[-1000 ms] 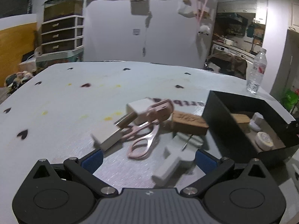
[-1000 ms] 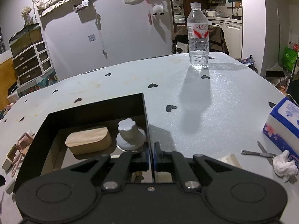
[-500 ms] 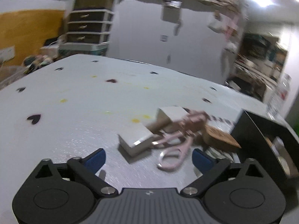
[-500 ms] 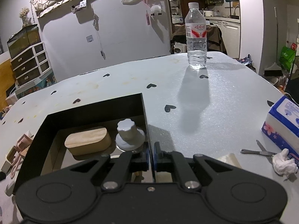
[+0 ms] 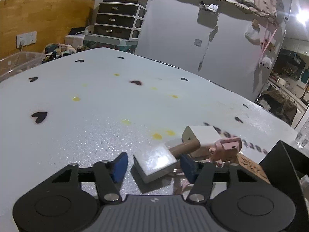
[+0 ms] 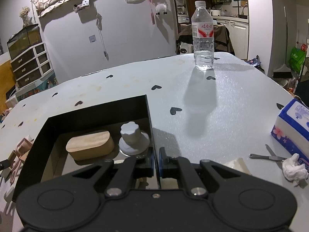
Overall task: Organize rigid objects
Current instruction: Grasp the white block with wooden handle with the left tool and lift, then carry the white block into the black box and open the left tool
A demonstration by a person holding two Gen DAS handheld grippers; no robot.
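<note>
While the left gripper (image 5: 152,166) closes around the white block (image 5: 155,162), not yet pressing, only the right view shows the right gripper (image 6: 156,160) clamped on the black box's wall (image 6: 152,135).

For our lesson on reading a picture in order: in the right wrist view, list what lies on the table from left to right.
Pink scissors → black box → water bottle → metal tool → crumpled tissue → tissue pack.
</note>
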